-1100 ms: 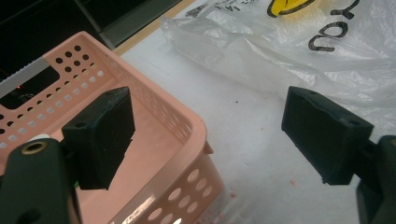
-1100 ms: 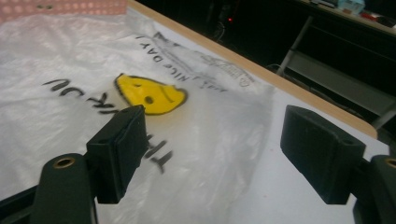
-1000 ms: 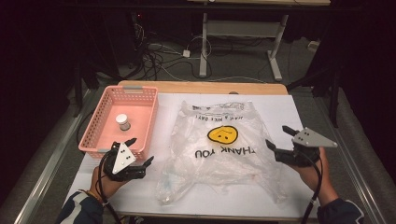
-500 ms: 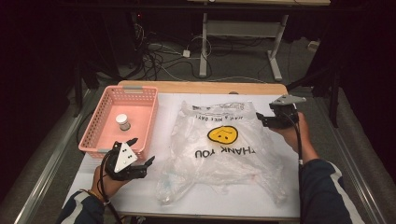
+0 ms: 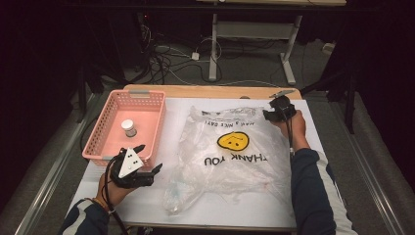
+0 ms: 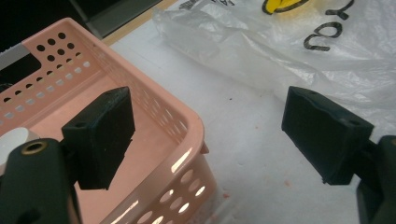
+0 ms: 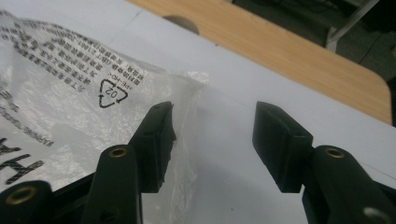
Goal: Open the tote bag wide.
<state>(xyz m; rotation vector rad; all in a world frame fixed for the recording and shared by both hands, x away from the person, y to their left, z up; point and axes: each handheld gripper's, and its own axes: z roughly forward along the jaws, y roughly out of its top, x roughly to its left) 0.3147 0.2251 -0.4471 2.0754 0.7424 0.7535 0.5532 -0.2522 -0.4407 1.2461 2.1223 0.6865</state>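
Right gripper point(image 7: 212, 149): you are bringing it to the far right corner of the bag point(image 5: 230, 156); its jaws have just been closing and are standing about half apart, the bag's edge lying between them with the pads not yet pressing on it.
Left gripper point(image 6: 205, 140): you are holding it wide and empty at the near corner of the basket point(image 5: 98, 142), well apart from the bag.
Bag, place: it is lying flat and crumpled across the middle of the white table point(image 5: 303, 142), its printed face up, just right of the basket.
Bag, handling: you are probably dealing with something very light, limp and slippery — thin clear film that will sag and slide, not lift as a sheet.
Where to grip: you are likely best off pinching the doubled rim at the corner in front of the right gripper, taking a good fold of film so it is not slipping out.
Risk: the film may be clinging to the table or tearing if you are pulling hard from one corner.
Print, big: "THANK YOU" in black under a yellow smiley, reading upside down in the high view.
Print, small: a recycling triangle with "02" and lines of fine text near the rim — too small for you to be reading.
Basket: pink, perforated, holding a small white jar point(image 5: 128, 127).
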